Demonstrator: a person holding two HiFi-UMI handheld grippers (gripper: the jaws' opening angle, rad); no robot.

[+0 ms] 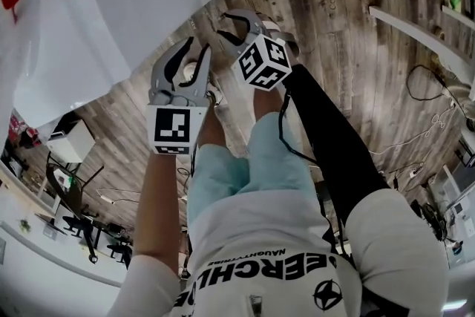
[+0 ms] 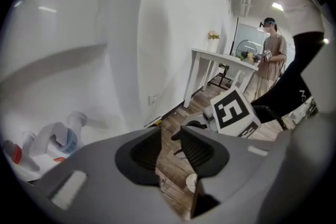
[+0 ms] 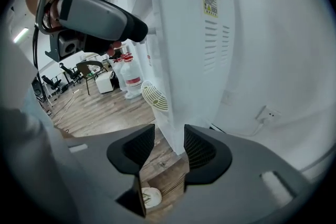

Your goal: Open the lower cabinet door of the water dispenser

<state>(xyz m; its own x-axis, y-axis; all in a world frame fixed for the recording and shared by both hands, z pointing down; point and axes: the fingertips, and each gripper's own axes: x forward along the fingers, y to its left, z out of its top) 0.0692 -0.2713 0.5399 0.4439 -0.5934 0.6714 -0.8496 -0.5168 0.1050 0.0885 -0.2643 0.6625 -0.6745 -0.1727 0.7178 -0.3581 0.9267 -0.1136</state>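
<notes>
Head view cuts off the white water dispenser (image 1: 104,11) at the upper left, so its lower cabinet door cannot be made out. Left tongs (image 1: 194,52) and right tongs (image 1: 223,30) hang over the wooden floor (image 1: 356,70) just beside it. Both are released, with nothing between them.

- Water dispenser (image 1: 111,11): white body close ahead-left, blocks forward travel.
- Right gripper (image 3: 169,136): jaws apart, nothing between; dispenser corner dead ahead, wall (image 3: 283,60) with socket (image 3: 268,113) closing off the right.
- Fan (image 3: 155,96) on the floor left of that corner.
- Left gripper (image 2: 168,139): jaws apart, nothing between; right gripper's marker cube (image 2: 235,113) just beside on the right.
- Open wooden floor (image 1: 334,26) right of the dispenser; cables (image 1: 424,70) farther out.
</notes>
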